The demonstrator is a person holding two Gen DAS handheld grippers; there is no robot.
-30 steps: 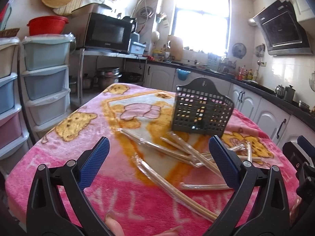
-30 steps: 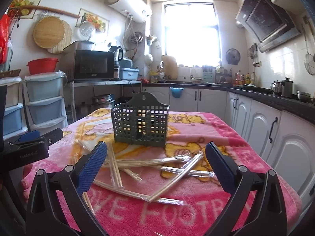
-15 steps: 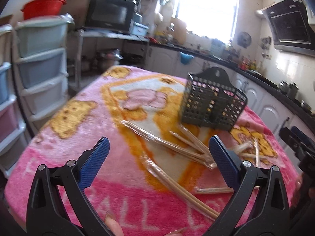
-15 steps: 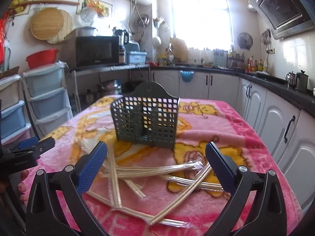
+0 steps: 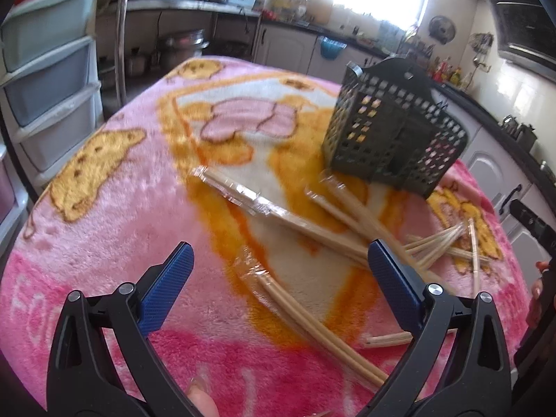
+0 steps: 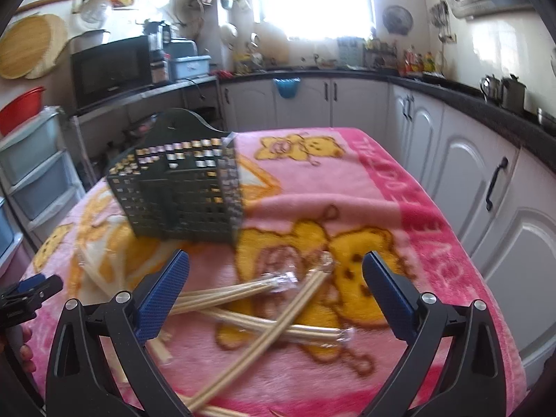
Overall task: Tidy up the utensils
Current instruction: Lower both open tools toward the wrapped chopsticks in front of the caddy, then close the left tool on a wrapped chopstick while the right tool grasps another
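Several pairs of wooden chopsticks in clear plastic sleeves (image 5: 312, 323) lie scattered on a pink bear-print blanket (image 5: 104, 229) that covers the table. A dark perforated utensil basket (image 5: 392, 139) stands upright behind them. My left gripper (image 5: 278, 285) is open and empty, above the nearest sleeved pair. In the right wrist view, my right gripper (image 6: 274, 285) is open and empty over crossed chopstick pairs (image 6: 278, 312), with the basket (image 6: 180, 194) to the far left.
Stacked plastic drawers (image 5: 45, 80) stand left of the table. White cabinets (image 6: 469, 180) with a dark counter run along the right and back. The right gripper shows at the left view's right edge (image 5: 535, 229); the left gripper shows at the right view's left edge (image 6: 27, 292).
Both grippers have moved forward and tilted down toward the chopsticks. The basket and chopsticks look nearer. Both stay open and nothing has been picked up.
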